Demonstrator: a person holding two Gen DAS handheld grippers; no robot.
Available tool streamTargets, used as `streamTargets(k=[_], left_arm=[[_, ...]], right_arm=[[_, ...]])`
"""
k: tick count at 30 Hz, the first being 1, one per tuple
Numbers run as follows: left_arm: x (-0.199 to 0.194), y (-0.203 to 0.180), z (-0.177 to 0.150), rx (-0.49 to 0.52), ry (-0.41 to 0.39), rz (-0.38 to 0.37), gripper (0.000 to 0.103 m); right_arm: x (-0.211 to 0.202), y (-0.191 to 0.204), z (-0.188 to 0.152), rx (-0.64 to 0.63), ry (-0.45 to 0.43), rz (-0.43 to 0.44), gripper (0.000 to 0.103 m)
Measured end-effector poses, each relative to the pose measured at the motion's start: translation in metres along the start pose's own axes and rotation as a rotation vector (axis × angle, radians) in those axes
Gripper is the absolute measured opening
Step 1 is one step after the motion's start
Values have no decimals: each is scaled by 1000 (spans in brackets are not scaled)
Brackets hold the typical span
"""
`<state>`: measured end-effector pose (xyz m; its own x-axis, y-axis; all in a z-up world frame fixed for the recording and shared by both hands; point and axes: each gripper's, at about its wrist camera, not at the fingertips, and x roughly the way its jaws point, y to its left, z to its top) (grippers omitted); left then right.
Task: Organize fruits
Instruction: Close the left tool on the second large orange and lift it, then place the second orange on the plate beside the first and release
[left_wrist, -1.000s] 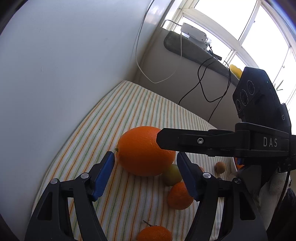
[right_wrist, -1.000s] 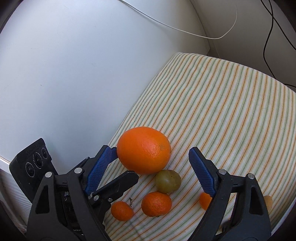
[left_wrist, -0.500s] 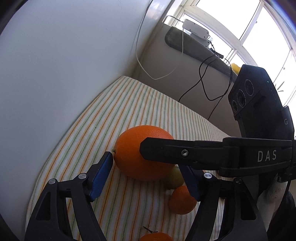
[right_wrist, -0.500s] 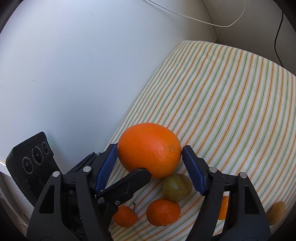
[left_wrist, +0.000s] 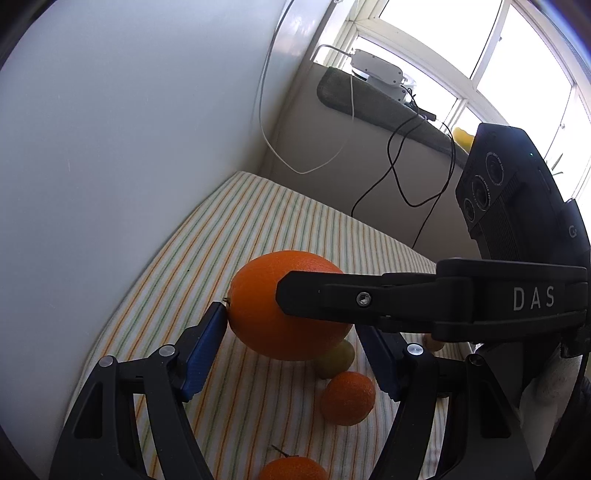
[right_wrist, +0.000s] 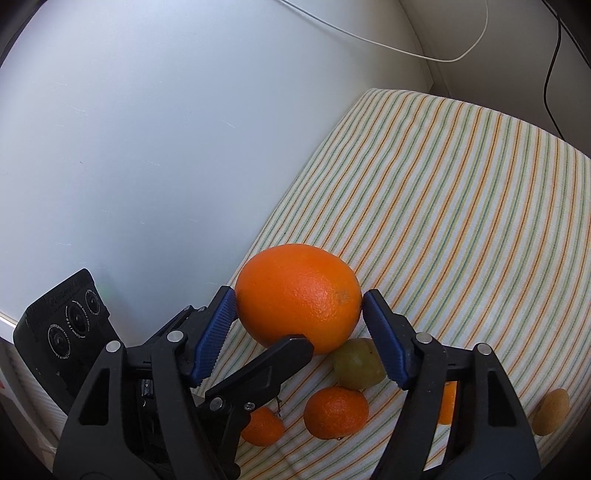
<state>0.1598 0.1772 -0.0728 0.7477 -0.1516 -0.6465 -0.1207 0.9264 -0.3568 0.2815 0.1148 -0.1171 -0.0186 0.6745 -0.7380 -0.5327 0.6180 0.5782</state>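
The right gripper (right_wrist: 299, 325) brackets the big orange (right_wrist: 299, 297), pads just touching — squeeze evenly. Beside the orange, the left gripper (left_wrist: 295, 347) stands open, empty.

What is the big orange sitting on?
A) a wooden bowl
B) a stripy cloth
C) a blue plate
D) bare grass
B: the big orange rests on a cloth with orange and green stripes, next to smaller fruits, and no plate, bowl or grass is under it.
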Motion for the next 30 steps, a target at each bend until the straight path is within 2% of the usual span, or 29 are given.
streamTargets(k=[7,16,30], left_arm=[[-11,-15,0,32,-26,-20,71],[-25,-54,-7,81,-44,-71,71],[-19,-125,-27,171,-12,-177,71]], right_arm=[[-34,6,-10,-20,-31,-3,74],[-91,13,-26,-28,-87,-30,74],[-167,-14,-72,32,-171,-94,74]])
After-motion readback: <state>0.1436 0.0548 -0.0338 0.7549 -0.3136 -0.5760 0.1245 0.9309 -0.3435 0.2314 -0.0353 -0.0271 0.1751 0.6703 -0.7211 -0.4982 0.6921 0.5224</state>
